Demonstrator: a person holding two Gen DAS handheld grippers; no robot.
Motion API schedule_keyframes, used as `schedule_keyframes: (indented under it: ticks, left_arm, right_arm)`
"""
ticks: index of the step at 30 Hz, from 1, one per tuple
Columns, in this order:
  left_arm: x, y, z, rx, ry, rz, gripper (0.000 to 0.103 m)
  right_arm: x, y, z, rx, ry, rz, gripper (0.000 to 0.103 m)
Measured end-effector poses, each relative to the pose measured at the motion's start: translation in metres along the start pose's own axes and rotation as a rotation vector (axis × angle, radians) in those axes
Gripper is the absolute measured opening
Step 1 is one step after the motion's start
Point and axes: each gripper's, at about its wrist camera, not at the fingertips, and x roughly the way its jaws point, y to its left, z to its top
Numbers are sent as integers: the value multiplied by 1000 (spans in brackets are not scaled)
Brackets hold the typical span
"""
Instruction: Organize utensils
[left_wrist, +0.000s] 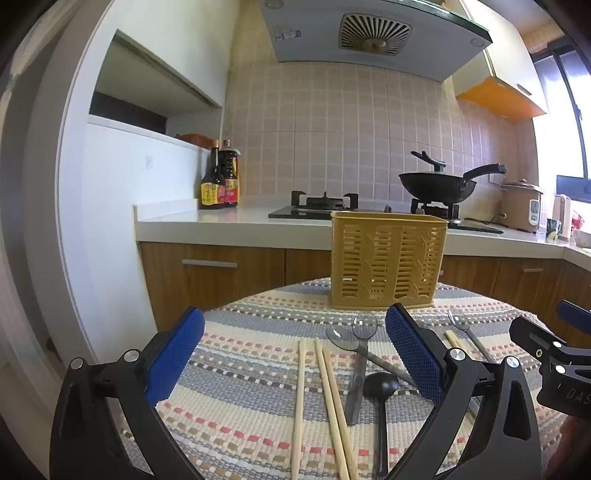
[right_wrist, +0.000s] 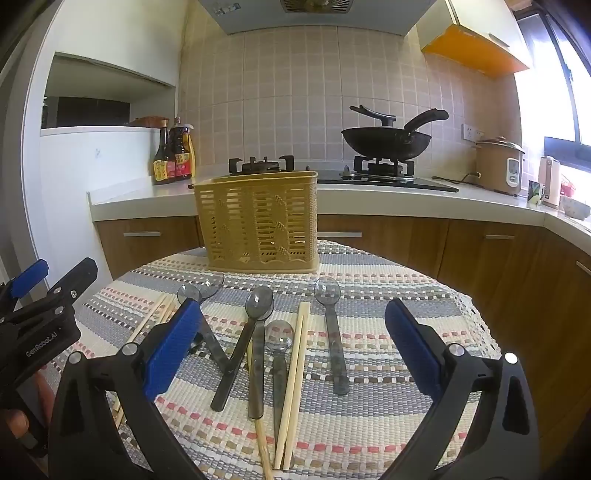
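Note:
A yellow slotted utensil basket (left_wrist: 386, 260) (right_wrist: 258, 221) stands at the far side of a round table with a striped cloth (left_wrist: 243, 391) (right_wrist: 369, 424). Wooden chopsticks (left_wrist: 328, 398) (right_wrist: 293, 373), clear grey plastic spoons (left_wrist: 360, 362) (right_wrist: 332, 332) and a black spoon (left_wrist: 380, 398) lie loose on the cloth in front of the basket. My left gripper (left_wrist: 295, 354) is open and empty above the chopsticks. My right gripper (right_wrist: 291, 343) is open and empty above the spoons. Each gripper shows at the edge of the other's view.
Behind the table runs a kitchen counter (left_wrist: 221, 218) with a gas hob, a black wok (right_wrist: 386, 140), sauce bottles (left_wrist: 219, 181), a rice cooker (right_wrist: 498, 166) and cups at the right. Wooden cabinets stand under it.

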Motion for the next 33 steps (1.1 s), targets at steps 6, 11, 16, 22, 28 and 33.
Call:
schedule_keyframes:
  ticks: [6,11,16,22,28,33]
  left_arm:
    - [0,0,0,0,1,2,95]
    - [0,0,-1,-1,-1,0,95]
    - [0,0,-1,-1,-1,1,95]
    - [0,0,-1,-1,-2,0,95]
    - [0,0,-1,-2,-1,0,95]
    - [0,0,0,-2,-1,0,95]
  right_arm:
    - [2,2,-1,-10,3,11,95]
    - [2,3,-2,-12,4,12,95]
    - [2,2,-3,-9,8,13,95]
    - [2,3,-4,-11,8,14,95]
    - [3,3,-4,-10,10,13,95]
    - [4,3,-5,-11,15,13,95]
